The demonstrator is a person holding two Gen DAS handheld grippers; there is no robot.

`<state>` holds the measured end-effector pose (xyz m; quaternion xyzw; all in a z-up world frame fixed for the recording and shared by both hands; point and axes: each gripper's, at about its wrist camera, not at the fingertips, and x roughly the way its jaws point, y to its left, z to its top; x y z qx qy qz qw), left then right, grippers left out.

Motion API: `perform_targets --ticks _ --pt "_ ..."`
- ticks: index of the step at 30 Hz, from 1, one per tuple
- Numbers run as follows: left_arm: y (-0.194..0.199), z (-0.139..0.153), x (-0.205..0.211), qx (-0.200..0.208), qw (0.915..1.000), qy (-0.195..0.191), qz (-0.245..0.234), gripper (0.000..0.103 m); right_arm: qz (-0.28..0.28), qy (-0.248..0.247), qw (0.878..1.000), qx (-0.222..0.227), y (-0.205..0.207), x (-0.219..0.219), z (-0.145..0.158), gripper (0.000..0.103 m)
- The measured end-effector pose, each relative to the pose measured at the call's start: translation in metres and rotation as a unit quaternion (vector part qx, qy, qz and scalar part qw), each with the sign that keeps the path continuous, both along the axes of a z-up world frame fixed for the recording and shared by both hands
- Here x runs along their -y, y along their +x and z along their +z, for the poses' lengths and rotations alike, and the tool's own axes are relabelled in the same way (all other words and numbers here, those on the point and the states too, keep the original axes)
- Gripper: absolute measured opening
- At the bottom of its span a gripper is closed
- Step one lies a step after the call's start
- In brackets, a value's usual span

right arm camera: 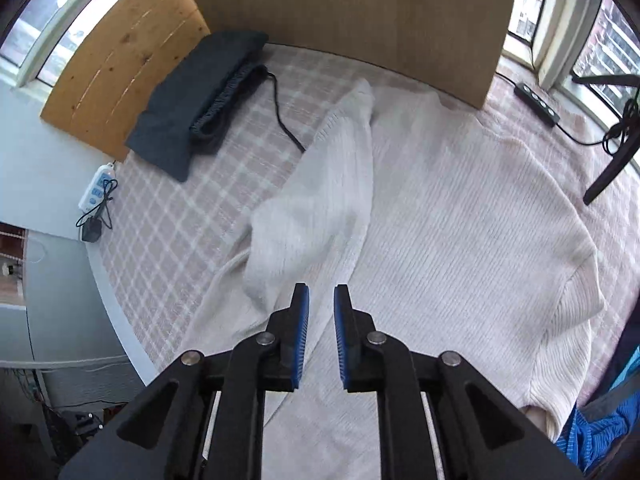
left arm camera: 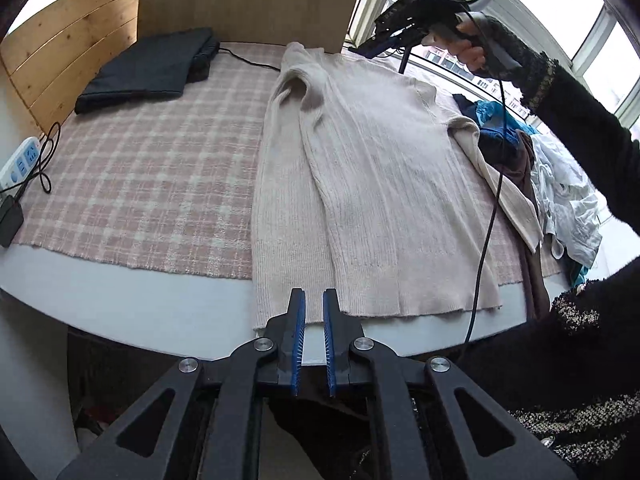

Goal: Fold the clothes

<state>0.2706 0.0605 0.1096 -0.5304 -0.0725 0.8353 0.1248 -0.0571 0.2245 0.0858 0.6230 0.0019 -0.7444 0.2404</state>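
Note:
A cream ribbed sweater (left arm camera: 360,184) lies flat on the pink plaid cloth (left arm camera: 152,176), its left side and sleeve folded inward over the body, the hem hanging over the table's near edge. My left gripper (left arm camera: 314,300) hovers at the hem, open by a narrow gap, nothing between the blue pads. The right gripper (left arm camera: 384,40) shows in the left wrist view, held high above the collar by a hand in a dark sleeve. In the right wrist view the right gripper (right arm camera: 321,294) is open above the folded sleeve (right arm camera: 320,208) of the sweater (right arm camera: 460,220), holding nothing.
A folded dark garment (left arm camera: 148,68) lies at the back left. A heap of unfolded clothes (left arm camera: 560,176) sits at the right edge. A white power strip (left arm camera: 22,162) with cables is at the left; a black power strip (right arm camera: 536,104) and a stand leg (right arm camera: 612,160) are at the back right. A wooden board (right arm camera: 348,8) stands behind.

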Motion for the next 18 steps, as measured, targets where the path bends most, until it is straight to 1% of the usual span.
perform_targets --ticks 1,2,3,4,5,8,9,12,13,14,15,17,18 --pt "-0.005 -0.005 -0.002 0.005 0.9999 0.010 0.004 0.007 0.017 -0.003 1.000 -0.016 0.002 0.011 0.004 0.030" --pt "-0.009 -0.011 -0.003 0.010 0.9997 0.020 0.008 0.007 0.035 -0.004 0.999 -0.032 0.004 0.023 0.007 0.035" --pt "-0.014 -0.016 -0.005 0.014 0.9994 0.031 0.012 0.009 0.056 0.011 0.997 -0.047 0.006 0.037 0.006 0.044" --pt "-0.020 -0.024 -0.010 0.020 0.9990 0.039 0.012 0.015 0.076 0.026 0.995 -0.062 0.007 0.051 0.004 0.047" --pt "-0.026 -0.031 -0.015 0.025 0.9985 0.047 0.011 0.017 0.094 0.047 0.992 -0.070 0.006 0.068 -0.003 0.047" --pt "-0.040 -0.056 -0.032 0.044 0.9978 0.049 0.002 0.021 0.141 0.112 0.980 -0.082 0.004 0.106 -0.029 0.047" --pt "-0.045 -0.064 -0.038 0.051 0.9975 0.050 -0.001 0.023 0.152 0.133 0.976 -0.087 0.004 0.112 -0.037 0.047" --pt "-0.052 -0.089 -0.049 0.089 0.9936 0.069 -0.010 0.023 0.181 0.187 0.961 -0.098 -0.001 0.125 -0.058 0.047" --pt "-0.050 -0.090 -0.052 0.081 0.9943 0.069 -0.011 0.023 0.187 0.201 0.956 -0.100 -0.003 0.128 -0.063 0.047" --pt "-0.048 -0.090 -0.054 0.073 0.9949 0.068 -0.013 0.023 0.189 0.206 0.955 -0.099 -0.006 0.129 -0.066 0.047" --pt "-0.047 -0.090 -0.056 0.073 0.9951 0.064 -0.015 0.021 0.191 0.211 0.954 -0.097 -0.009 0.130 -0.069 0.047" --pt "-0.046 -0.089 -0.055 0.072 0.9956 0.057 -0.014 0.006 0.191 0.219 0.952 -0.092 -0.015 0.132 -0.073 0.046" --pt "-0.045 -0.089 -0.054 0.073 0.9957 0.057 -0.013 0.004 0.187 0.220 0.953 -0.090 -0.018 0.133 -0.072 0.037"
